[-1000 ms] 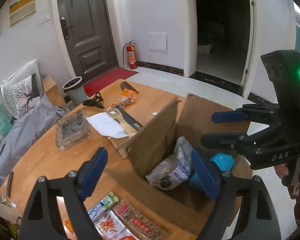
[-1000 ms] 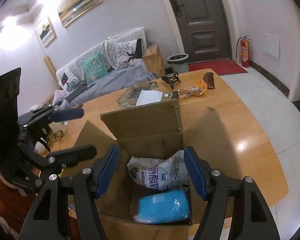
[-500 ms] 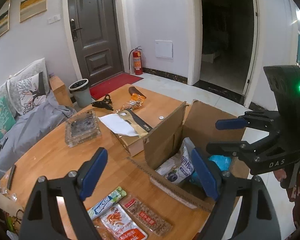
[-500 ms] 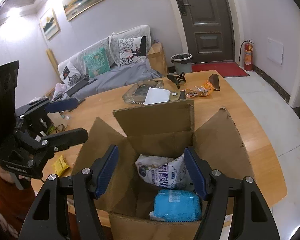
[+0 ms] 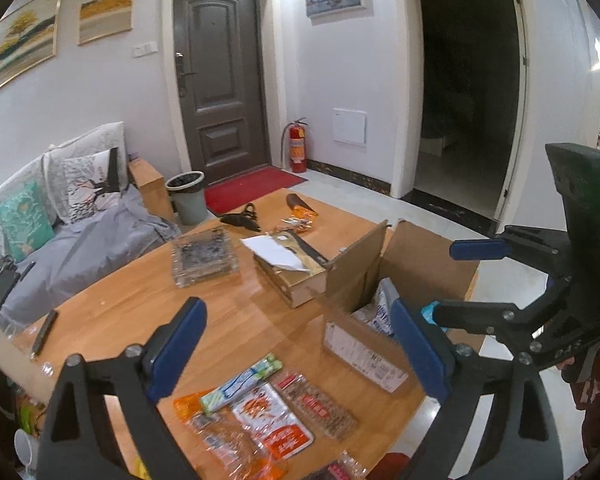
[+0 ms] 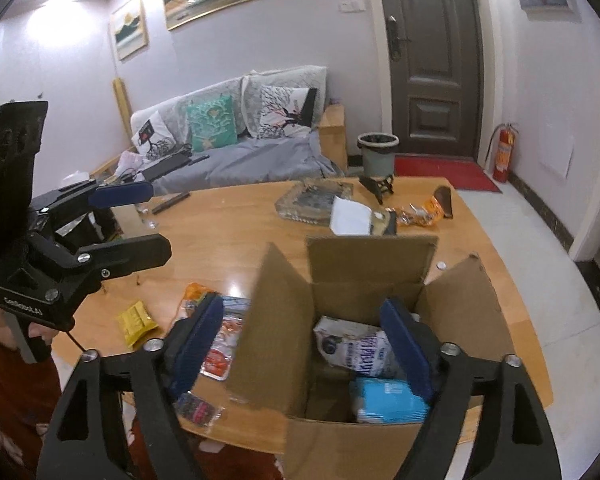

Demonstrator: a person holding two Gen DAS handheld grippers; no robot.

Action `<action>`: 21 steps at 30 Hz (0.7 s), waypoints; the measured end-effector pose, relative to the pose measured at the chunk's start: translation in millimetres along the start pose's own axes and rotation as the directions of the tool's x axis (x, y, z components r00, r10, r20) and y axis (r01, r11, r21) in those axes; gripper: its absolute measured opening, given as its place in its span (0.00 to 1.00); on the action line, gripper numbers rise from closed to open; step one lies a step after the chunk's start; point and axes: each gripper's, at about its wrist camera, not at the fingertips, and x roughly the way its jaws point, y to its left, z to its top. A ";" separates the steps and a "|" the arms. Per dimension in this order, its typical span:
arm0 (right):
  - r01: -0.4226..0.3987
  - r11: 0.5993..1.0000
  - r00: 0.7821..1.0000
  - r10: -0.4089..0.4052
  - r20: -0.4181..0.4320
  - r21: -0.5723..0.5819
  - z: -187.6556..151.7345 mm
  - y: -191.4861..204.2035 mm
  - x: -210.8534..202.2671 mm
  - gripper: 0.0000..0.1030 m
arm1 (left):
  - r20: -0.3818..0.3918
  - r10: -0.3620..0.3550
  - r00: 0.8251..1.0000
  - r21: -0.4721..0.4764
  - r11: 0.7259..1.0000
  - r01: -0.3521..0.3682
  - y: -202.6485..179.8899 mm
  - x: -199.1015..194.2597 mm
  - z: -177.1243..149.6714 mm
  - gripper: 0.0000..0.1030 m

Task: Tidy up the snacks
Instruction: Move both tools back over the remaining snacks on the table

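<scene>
An open cardboard box (image 6: 364, 276) (image 5: 360, 344) stands on the wooden table near its front edge. Inside it lie a white snack bag (image 6: 356, 348) and a blue pack (image 6: 388, 400). Several loose snack packets (image 5: 276, 408) lie on the table left of the box, among them a yellow one (image 6: 136, 322). My left gripper (image 5: 296, 344) is open and empty, held above these packets; it also shows in the right wrist view (image 6: 140, 216). My right gripper (image 6: 304, 344) is open and empty above the box; it also shows in the left wrist view (image 5: 464, 280).
A glass ashtray (image 5: 204, 256), a wooden box with white paper (image 5: 288, 264), an orange packet (image 5: 300, 216) and a black object (image 5: 242, 218) sit at the table's far side. A sofa (image 6: 236, 148), bin (image 6: 378, 152) and door (image 5: 220, 88) lie beyond.
Both grippers have pulled back and up from the box, and the left one has swung left over the loose packets. Both stay open and empty.
</scene>
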 end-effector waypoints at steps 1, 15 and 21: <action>-0.004 1.000 1.000 0.004 0.001 -0.013 0.7 6.8 -1.6 0.81 | 0.005 0.007 1.000 -0.009 1.000 -0.007 4.4 -6.1 -2.8 0.89; -0.075 0.976 0.997 0.074 -0.015 -0.202 -7.6 135.0 24.3 1.00 | -0.043 0.193 0.980 -0.172 0.965 -0.197 95.7 -65.8 -100.4 0.99; -0.107 0.982 0.992 0.096 -0.079 -0.158 -29.4 159.7 72.9 1.00 | -0.147 0.223 0.964 -0.272 0.928 -0.256 131.3 -49.3 -162.1 0.99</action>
